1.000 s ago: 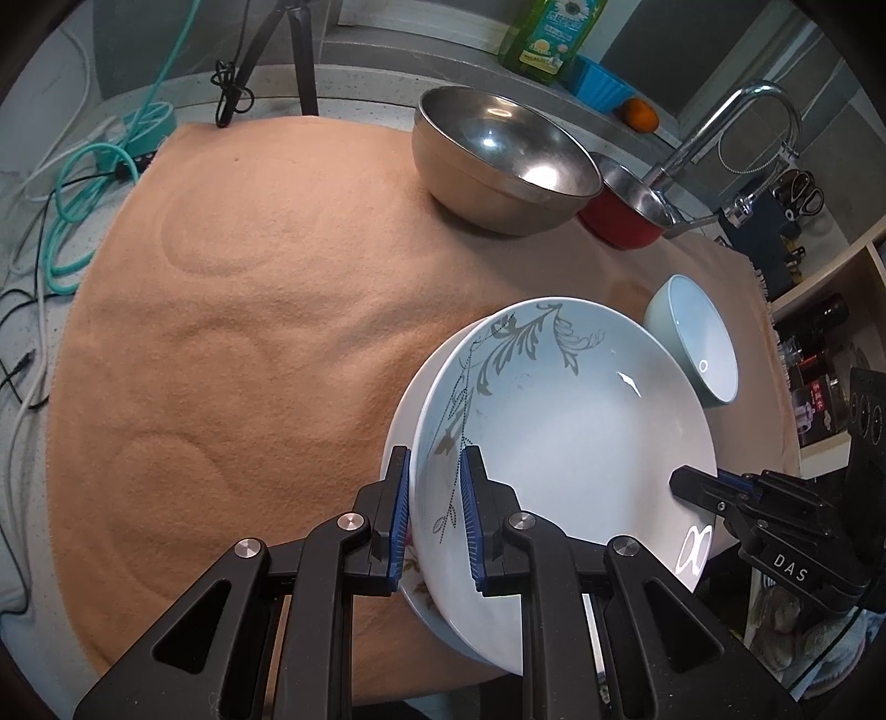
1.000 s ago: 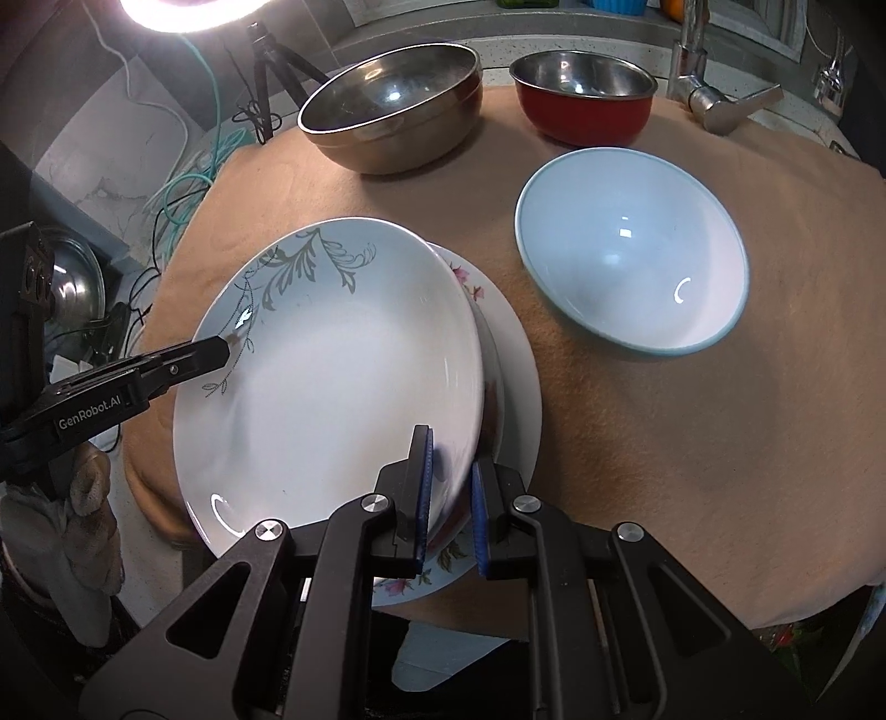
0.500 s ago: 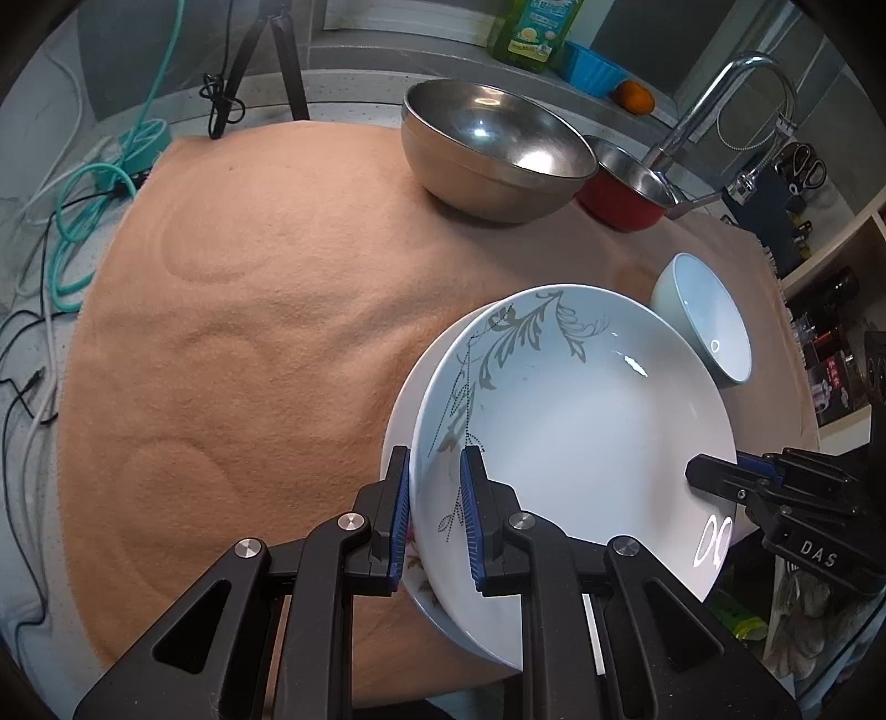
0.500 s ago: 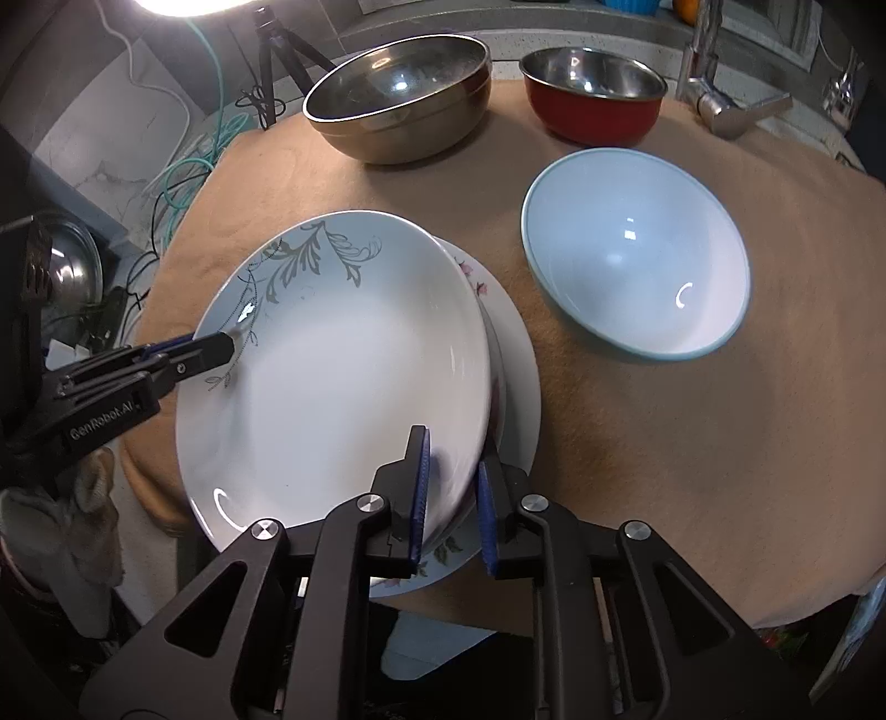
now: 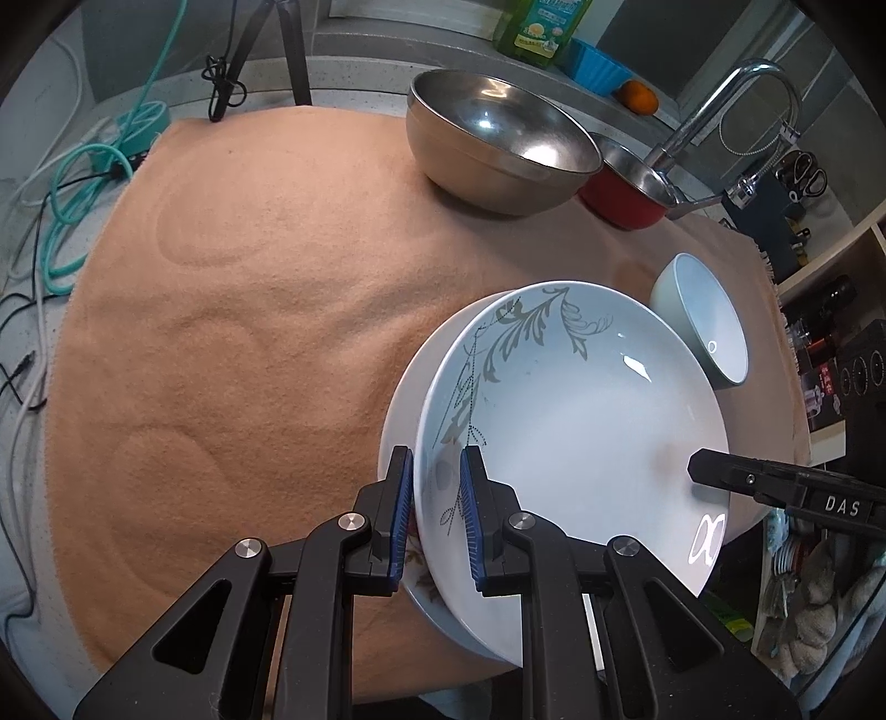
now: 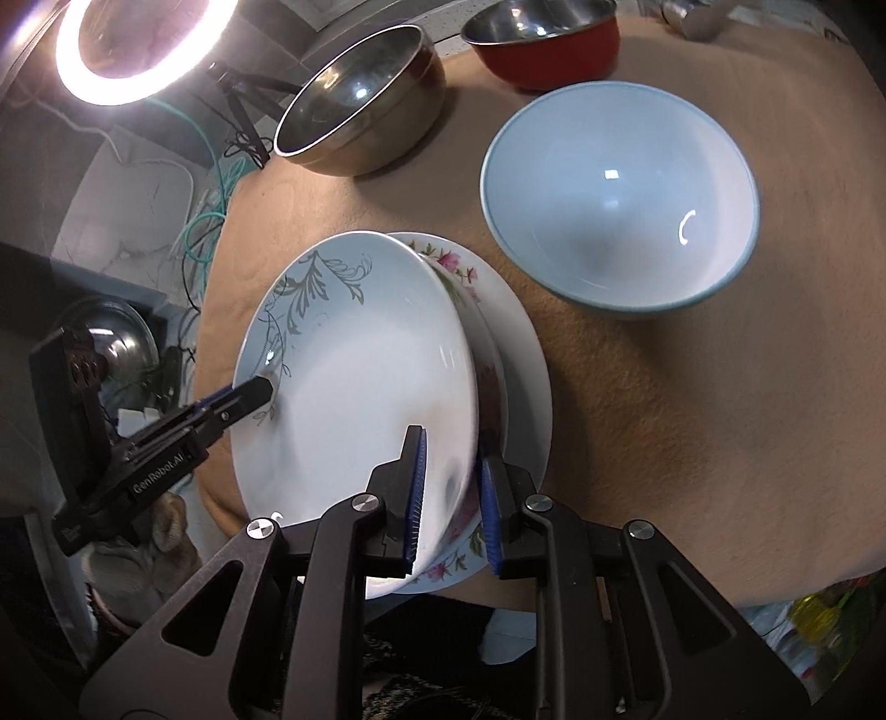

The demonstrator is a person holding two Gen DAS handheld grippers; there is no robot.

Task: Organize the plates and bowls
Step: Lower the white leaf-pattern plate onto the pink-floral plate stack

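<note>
A white plate with a grey leaf pattern [image 5: 581,421] [image 6: 360,360] lies tilted on a floral plate [image 5: 401,399] [image 6: 520,354] at the near edge of the tan cloth. My left gripper [image 5: 434,515] is shut on the leaf plate's left rim. On the opposite side, my right gripper [image 6: 451,498] straddles that plate's rim with its jaws slightly apart and a gap showing beside the pads. A light blue bowl [image 6: 614,205] [image 5: 703,321] stands just beyond the plates. A large steel bowl [image 5: 498,138] [image 6: 360,99] and a red bowl [image 5: 620,194] [image 6: 548,44] sit at the back.
The tan cloth [image 5: 249,332] covers the counter, bare to the left of the plates. A faucet [image 5: 720,111] rises behind the red bowl. A ring light [image 6: 133,44] on a tripod and teal cables [image 5: 72,210] are at the far left edge.
My right gripper's jaws have parted a little around the leaf plate's rim, and the gripper has rolled and shifted slightly. My left gripper keeps its hold in the same place.
</note>
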